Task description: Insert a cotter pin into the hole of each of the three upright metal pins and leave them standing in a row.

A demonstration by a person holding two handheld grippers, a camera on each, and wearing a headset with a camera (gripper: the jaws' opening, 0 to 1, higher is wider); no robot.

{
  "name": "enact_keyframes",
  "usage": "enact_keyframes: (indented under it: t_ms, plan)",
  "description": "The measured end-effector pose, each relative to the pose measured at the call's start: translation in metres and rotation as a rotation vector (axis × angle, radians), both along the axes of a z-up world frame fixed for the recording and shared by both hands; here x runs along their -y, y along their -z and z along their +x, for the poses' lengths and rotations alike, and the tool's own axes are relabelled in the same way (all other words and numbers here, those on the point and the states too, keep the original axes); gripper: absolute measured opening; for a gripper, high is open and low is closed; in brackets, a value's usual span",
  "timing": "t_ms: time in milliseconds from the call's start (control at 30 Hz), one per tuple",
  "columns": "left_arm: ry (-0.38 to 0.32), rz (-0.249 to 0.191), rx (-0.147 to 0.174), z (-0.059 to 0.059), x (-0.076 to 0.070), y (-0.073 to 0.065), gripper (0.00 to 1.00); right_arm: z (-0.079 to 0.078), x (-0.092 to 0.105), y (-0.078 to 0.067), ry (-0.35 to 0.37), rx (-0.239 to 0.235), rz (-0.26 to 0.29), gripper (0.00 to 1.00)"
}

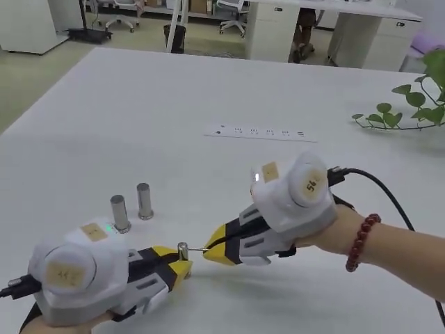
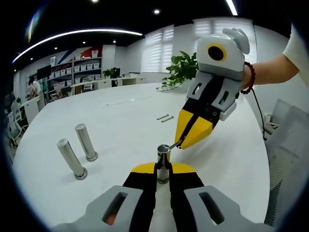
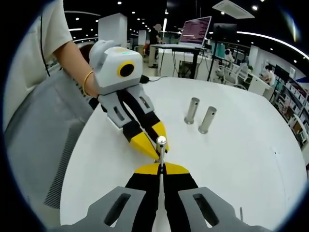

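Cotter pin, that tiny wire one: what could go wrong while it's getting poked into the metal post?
The cotter pin is thin and reaches the metal pin near its top; it may miss the hole and bend, or slip from the right gripper.
A sideways push could tilt the metal pin in the left gripper.
The two other pins stand nearby; a wide move might topple them.

My right gripper point(image 3: 161, 167), black jaws with yellow tips, is pinched tight on a thin metal cotter pin point(image 3: 161, 155). Its far end meets the head of a short upright steel pin point(image 3: 161, 141). The white left gripper point(image 3: 150, 144) clamps that pin from the left. Further back on the white table point(image 3: 241, 159), a second steel pin point(image 3: 191, 110) and a third steel pin point(image 3: 207, 120) stand upright, near each other, not touching.
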State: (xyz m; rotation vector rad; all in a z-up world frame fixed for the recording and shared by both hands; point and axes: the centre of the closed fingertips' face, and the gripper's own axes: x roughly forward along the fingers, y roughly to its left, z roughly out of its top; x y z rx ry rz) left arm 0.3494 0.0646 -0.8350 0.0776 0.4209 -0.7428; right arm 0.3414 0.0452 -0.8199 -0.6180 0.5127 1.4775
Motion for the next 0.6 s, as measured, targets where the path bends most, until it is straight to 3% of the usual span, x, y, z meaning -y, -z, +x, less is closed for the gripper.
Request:
enact_keyframes:
  t_ms: [67, 167, 600]
  plan:
    - [0.005, 0.003, -0.001, -0.0004, 0.0016, 0.0006, 0.07, -0.0022, -0.0020, -0.0032, -0.006, -0.012, 0.022, 0.02]
    - [0.018, 0.007, 0.004, -0.0028, 0.0065, 0.0002, 0.07, -0.0028, -0.0025, -0.0020, -0.015, 0.004, 0.004, 0.02]
    - [0.009, -0.010, -0.004, -0.0025, 0.0089, 0.0004, 0.07, -0.0022, -0.0092, -0.0011, -0.003, -0.012, 0.015, 0.03]
